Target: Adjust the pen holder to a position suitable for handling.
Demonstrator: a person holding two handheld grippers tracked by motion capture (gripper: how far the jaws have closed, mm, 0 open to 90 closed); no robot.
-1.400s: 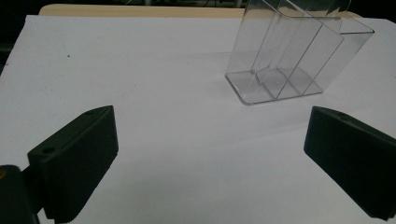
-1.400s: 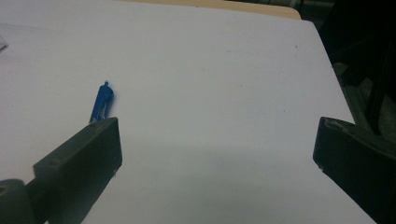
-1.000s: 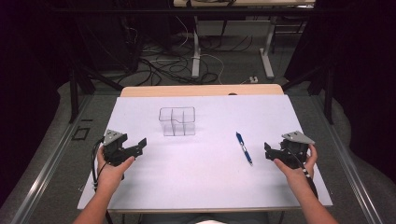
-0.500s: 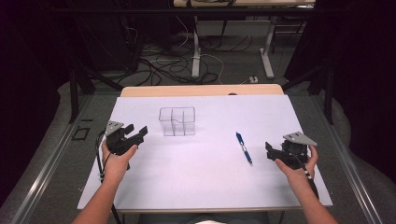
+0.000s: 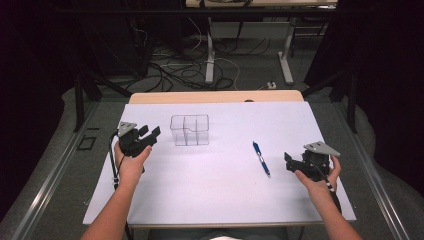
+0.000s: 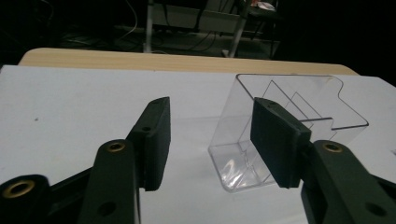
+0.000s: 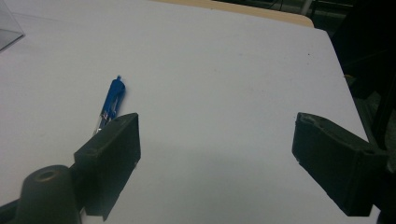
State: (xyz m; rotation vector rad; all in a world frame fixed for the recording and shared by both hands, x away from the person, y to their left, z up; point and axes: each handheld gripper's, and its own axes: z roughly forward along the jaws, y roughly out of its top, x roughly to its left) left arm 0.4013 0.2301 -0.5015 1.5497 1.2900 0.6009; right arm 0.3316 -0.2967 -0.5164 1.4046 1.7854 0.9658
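Note:
A clear plastic organiser box [image 5: 189, 130] with inner dividers stands on the white table top [image 5: 220, 185], left of centre. My left gripper [image 5: 151, 133] hovers open just to its left, a short gap from the box wall. Through that gripper's own camera the box [image 6: 299, 107] rises behind the right jaw. A blue pen [image 5: 261, 158] lies right of centre, pointing away and slightly left. My right gripper [image 5: 288, 161] is open, a little to the right of the pen. In the right gripper view the pen [image 7: 111, 102] lies beyond the left jaw, partly hidden by it.
A wooden strip [image 5: 215, 96] runs along the table's far edge. Behind it on the floor are cables [image 5: 175, 70] and table legs [image 5: 210, 50]. A corner of the clear box [image 7: 8, 28] shows at the top left of the right gripper view.
My left gripper has moved forward and right, closing in on the left side of the clear box. The right gripper has stayed near the pen, nearly still.

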